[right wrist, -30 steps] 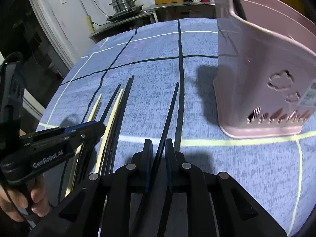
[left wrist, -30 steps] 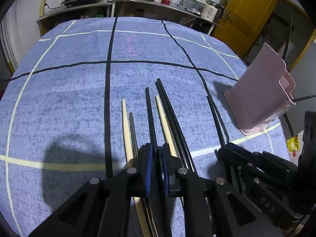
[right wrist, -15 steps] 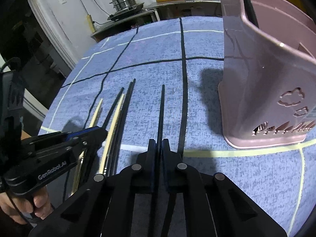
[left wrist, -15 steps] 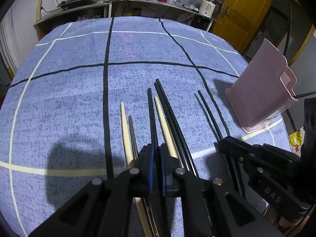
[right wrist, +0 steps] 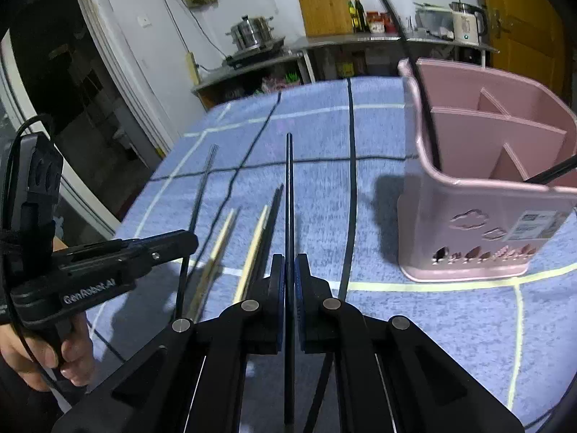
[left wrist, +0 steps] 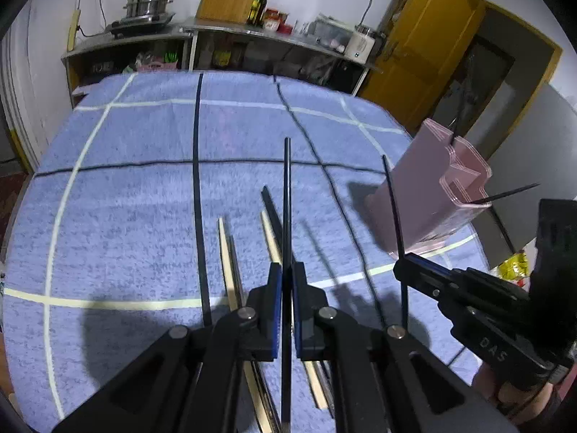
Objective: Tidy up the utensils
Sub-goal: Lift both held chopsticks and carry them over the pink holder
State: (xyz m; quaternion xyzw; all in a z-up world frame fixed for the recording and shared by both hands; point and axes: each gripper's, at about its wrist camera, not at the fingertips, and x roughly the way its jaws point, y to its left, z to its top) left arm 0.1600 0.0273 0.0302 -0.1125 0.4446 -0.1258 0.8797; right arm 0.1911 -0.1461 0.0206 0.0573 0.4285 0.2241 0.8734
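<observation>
Each hand-held gripper is clamping one black chopstick: the left hand-held gripper (left wrist: pixel 285 281) is pinching a black chopstick (left wrist: pixel 287 198), the right hand-held gripper (right wrist: pixel 288 270) another black chopstick (right wrist: pixel 289 195), both raised over the desk (left wrist: pixel 126 198). More pale chopsticks (left wrist: pixel 225 252) are lying below, near the pink utensil holder (right wrist: pixel 479 216). The sticks look light, stiff and smooth, likely slipping or pivoting unless pinched near mid-length.

Rough terry tablecloth (left wrist: pixel 144 216), glossy plastic caddy (right wrist: pixel 468 216)

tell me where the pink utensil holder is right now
The pink utensil holder stands upright on the blue cloth at the right of both views, right of the chopsticks lying there.
</observation>
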